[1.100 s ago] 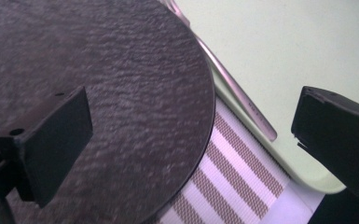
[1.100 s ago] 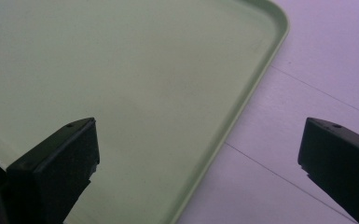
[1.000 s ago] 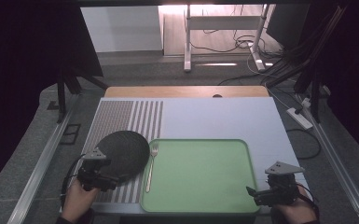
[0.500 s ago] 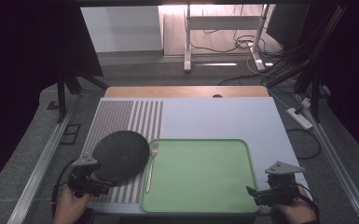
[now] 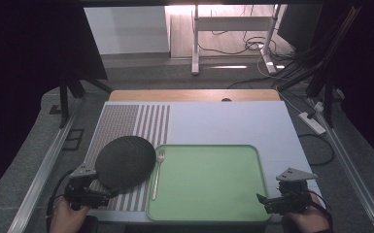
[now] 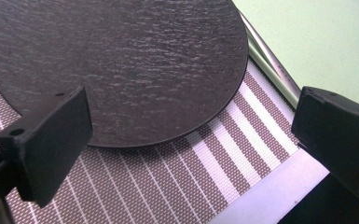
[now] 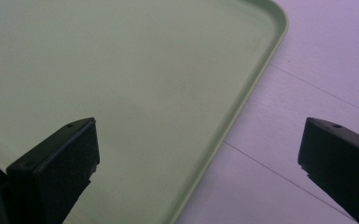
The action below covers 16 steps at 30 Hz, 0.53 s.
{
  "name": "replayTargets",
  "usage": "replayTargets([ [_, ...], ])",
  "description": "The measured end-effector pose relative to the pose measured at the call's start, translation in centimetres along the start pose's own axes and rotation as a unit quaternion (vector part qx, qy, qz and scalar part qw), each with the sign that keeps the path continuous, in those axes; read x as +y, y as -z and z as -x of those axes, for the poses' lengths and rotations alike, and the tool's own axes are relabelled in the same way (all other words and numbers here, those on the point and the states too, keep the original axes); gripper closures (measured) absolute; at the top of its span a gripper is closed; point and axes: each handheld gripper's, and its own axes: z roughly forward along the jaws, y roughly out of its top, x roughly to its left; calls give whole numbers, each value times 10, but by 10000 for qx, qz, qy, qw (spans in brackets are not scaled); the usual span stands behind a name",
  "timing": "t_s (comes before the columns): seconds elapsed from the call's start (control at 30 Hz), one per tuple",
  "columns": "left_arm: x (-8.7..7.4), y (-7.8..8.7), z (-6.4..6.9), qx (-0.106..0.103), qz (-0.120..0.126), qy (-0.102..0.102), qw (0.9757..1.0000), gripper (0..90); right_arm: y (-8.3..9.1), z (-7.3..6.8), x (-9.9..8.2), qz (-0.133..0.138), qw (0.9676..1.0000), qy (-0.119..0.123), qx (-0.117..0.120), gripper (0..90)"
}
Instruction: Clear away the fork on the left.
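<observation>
**Plate lies just ahead of the spread left jaws**

High view: the dark round plate [image 5: 125,162] rests on the striped mat [image 5: 126,126] at the table's left, its right edge just beside the fork [image 5: 157,174], which lies along the left rim of the green tray [image 5: 209,213] with its tines pointing away from the person. The left gripper [image 5: 102,192] sits at the plate's near-left edge, aimed toward the tray, and is by far the nearer of the two. The right gripper [image 5: 261,200] waits at the tray's near right corner, well apart from the plate. The tray's floor is bare.

Left gripper view: both jaws stand wide apart with nothing between them. The plate [image 6: 121,65] lies ahead and toward the left jaw, whose tip overlaps its near rim in this view; whether it touches I cannot tell. The right jaw stands off over the mat's edge, with the fork handle [image 6: 265,56] and the tray [image 6: 321,37] beyond it. The rim is not yet bracketed; my judgement is that the gripper must go forward and dip to bite the near edge.

Right gripper view: jaws wide open and empty, straddling the tray's rim [image 7: 242,112], the left jaw over the tray, the right over the white table [image 7: 307,74].
</observation>
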Motion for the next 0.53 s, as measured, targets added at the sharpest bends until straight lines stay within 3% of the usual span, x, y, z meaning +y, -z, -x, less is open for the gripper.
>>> replayTargets([
  [0.53,-3,1,-1,-1,-249,-9,9997,0,-1,0,0,-46,10000,34,-22,0],
])
